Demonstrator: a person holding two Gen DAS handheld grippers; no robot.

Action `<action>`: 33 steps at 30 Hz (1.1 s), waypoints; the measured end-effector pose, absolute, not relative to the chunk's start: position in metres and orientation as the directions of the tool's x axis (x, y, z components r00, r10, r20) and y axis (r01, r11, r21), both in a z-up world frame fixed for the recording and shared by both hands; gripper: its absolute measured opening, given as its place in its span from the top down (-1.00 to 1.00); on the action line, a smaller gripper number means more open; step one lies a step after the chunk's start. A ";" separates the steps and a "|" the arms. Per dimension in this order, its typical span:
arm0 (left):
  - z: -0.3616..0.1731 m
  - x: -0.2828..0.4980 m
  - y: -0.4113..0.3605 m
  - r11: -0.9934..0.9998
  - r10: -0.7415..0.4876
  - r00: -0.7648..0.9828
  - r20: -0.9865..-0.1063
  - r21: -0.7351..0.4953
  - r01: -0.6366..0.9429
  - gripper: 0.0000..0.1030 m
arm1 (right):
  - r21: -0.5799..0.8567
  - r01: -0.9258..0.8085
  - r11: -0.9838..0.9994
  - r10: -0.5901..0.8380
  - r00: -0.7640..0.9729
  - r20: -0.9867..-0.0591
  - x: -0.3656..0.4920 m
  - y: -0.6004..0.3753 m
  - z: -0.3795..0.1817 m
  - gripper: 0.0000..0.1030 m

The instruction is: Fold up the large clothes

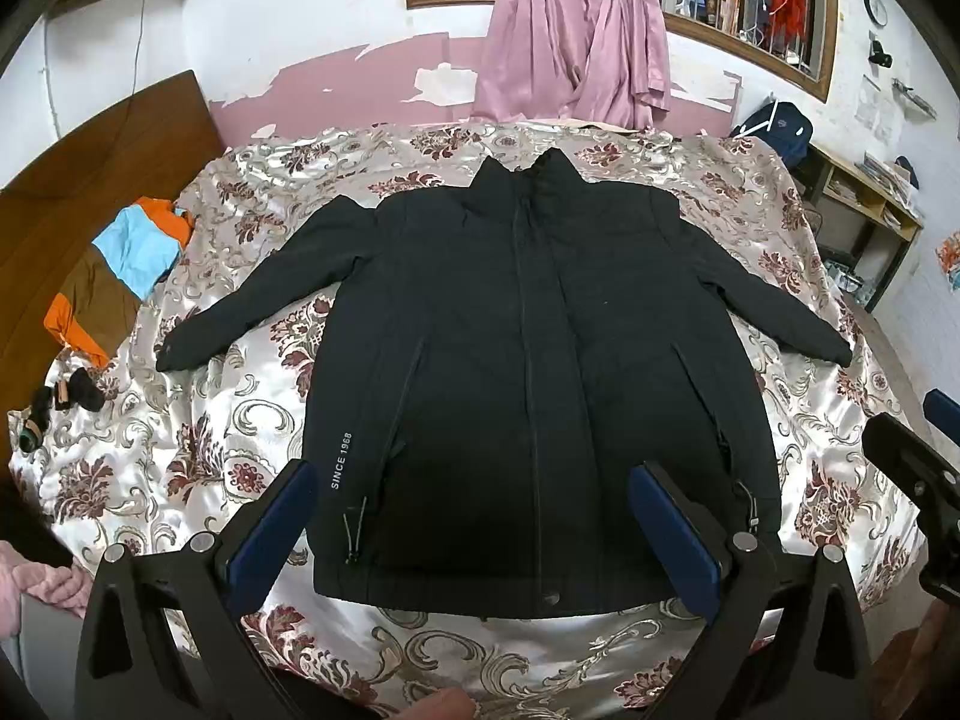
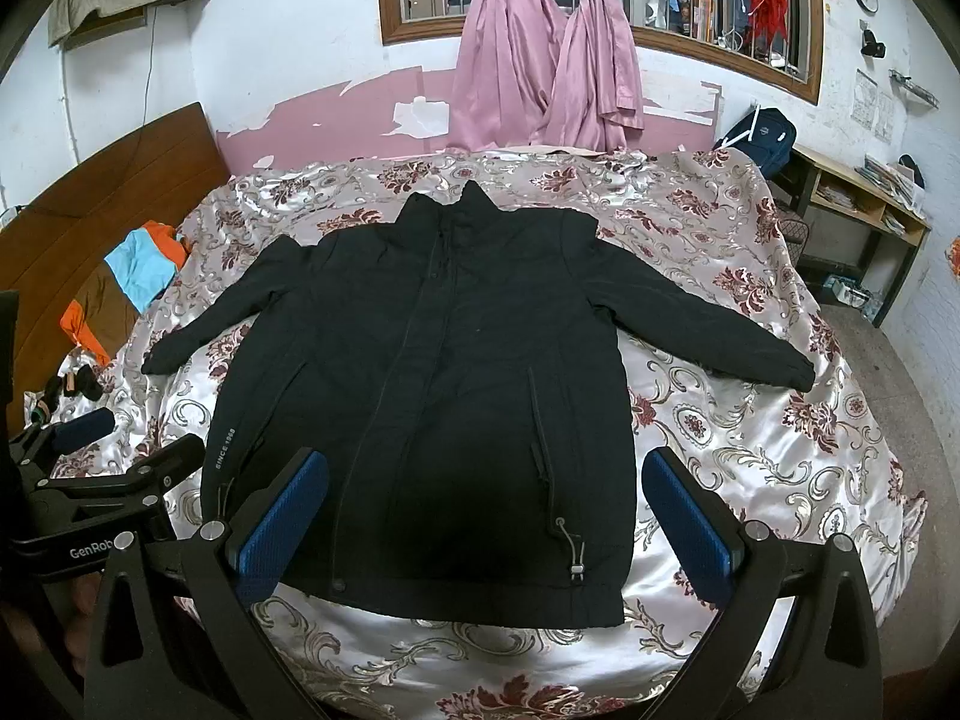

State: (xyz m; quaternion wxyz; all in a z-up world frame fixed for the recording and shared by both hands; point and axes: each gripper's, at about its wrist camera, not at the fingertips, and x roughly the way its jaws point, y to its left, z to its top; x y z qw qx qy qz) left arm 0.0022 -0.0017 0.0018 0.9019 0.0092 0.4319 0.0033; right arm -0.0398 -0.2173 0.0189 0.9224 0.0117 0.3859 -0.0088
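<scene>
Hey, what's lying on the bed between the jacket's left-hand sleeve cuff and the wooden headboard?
Between the black jacket and the headboard lies a folded orange, blue and brown garment plus small dark items; the left wrist view shows it best.

A floral satin bedspread (image 1: 252, 432) covers the bed. At its left edge, against the wooden headboard (image 1: 108, 168), lies a folded orange, blue and brown garment (image 1: 120, 264), with small dark items (image 1: 66, 396) nearer the front. Pink curtains (image 1: 576, 42) hang at the far edge, and a backpack (image 1: 774, 126) sits by the far right corner.
</scene>
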 end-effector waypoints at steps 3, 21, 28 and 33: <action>0.002 0.002 -0.002 1.000 0.015 0.627 -0.779 0.019 0.001 -1.00 | 0.015 0.025 1.000 -0.007 0.702 -0.712 -0.040 -0.217 0.019 -0.98; 0.002 0.002 -0.002 1.000 0.013 0.627 -0.779 0.018 0.002 -1.00 | 0.014 0.024 1.000 -0.007 0.702 -0.712 -0.040 -0.218 0.017 -0.98; 0.002 0.003 -0.001 1.000 0.012 0.627 -0.779 0.017 0.002 -1.00 | 0.014 0.025 1.000 -0.008 0.702 -0.713 -0.042 -0.219 0.017 -0.98; 0.002 0.002 -0.001 1.000 0.012 0.627 -0.779 0.017 0.002 -1.00 | 0.015 0.026 1.000 -0.007 0.701 -0.713 -0.042 -0.218 0.017 -0.98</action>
